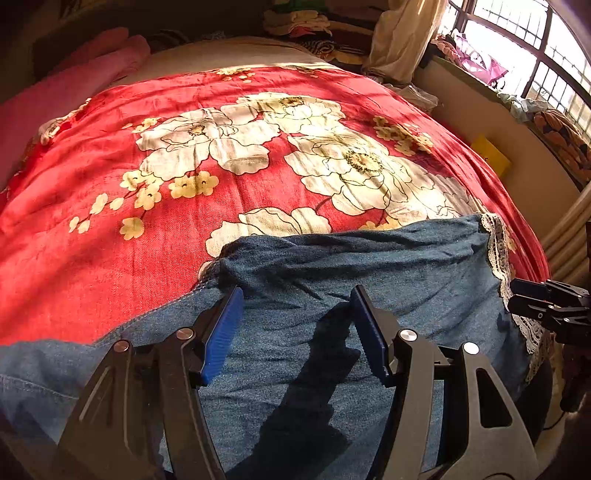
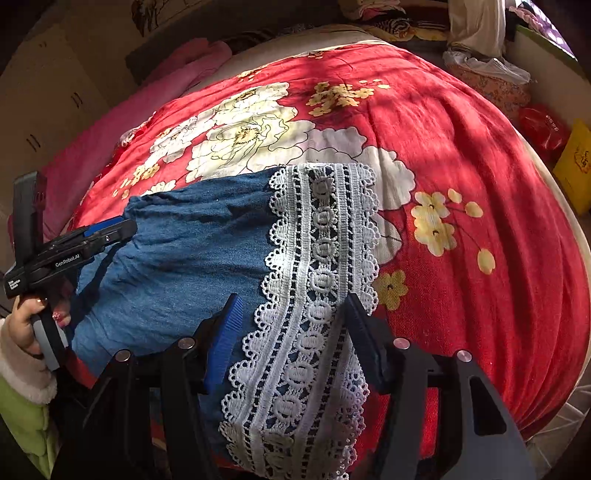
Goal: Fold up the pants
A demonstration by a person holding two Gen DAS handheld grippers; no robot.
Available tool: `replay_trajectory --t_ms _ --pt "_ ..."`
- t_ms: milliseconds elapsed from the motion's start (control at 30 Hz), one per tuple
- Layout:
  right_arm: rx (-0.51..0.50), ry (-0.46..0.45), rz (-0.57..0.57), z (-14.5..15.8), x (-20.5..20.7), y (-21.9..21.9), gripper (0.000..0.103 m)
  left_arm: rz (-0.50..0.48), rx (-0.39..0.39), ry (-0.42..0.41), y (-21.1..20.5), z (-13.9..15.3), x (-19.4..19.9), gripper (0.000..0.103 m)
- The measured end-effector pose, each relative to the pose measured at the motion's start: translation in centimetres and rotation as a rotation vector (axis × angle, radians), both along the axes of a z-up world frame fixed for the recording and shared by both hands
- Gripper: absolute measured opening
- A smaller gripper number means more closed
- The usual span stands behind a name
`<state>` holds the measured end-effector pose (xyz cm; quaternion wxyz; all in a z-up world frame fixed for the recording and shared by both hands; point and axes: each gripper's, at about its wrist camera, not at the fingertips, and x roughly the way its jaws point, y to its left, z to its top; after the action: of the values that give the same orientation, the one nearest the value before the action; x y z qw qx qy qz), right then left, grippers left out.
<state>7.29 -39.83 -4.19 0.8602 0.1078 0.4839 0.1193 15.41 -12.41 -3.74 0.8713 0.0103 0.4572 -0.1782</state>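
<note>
Blue denim pants [image 1: 369, 266] lie along the near edge of the bed, their leg end trimmed with a wide white lace hem [image 2: 325, 240]. My left gripper [image 1: 297, 293] hovers open over the denim, close to a bunched fold, with nothing pinched between its blue pads. My right gripper [image 2: 293, 301] stands open over the lace hem, which lies flat between its fingers without being pressed. The right gripper [image 1: 532, 299] also shows at the right edge of the left wrist view, beside the lace [image 1: 498, 251]. In the right wrist view the left gripper [image 2: 123, 227] sits over the denim [image 2: 192, 240], held by a hand [image 2: 26, 321].
A red bedcover with big white flowers [image 1: 147, 277] spreads under the pants. A pink blanket [image 1: 74, 81] lies at the far left. Piled clothes [image 1: 306, 22] sit beyond the bed. A yellow box [image 2: 576, 166] and a red bag [image 2: 543, 129] stand by the bed's right side under a window [image 1: 535, 44].
</note>
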Motion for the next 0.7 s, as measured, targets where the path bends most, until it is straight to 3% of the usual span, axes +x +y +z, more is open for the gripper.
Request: replay_trajectory --t_ms 233,300,467,700 --pt "-0.023 -0.022 -0.006 1.0 -0.5 0.7 0.06 0.007 0.004 -0.01 0.1 -0.2 -0.1 0.053" --pt "0.017 -0.054 -0.01 2.3 -1.5 0.4 0.068 0.009 -0.011 -0.02 0.3 0.5 -0.4 0.058" --pt "0.019 -0.12 -0.017 5.0 -4.0 0.4 0.071 0.007 -0.043 -0.067 0.4 2.9 -1.6 0.061" --pt "0.022 -0.19 -0.024 7.4 -6.8 1.0 0.08 -0.027 -0.069 -0.119 -0.5 6.0 -4.4 0.073"
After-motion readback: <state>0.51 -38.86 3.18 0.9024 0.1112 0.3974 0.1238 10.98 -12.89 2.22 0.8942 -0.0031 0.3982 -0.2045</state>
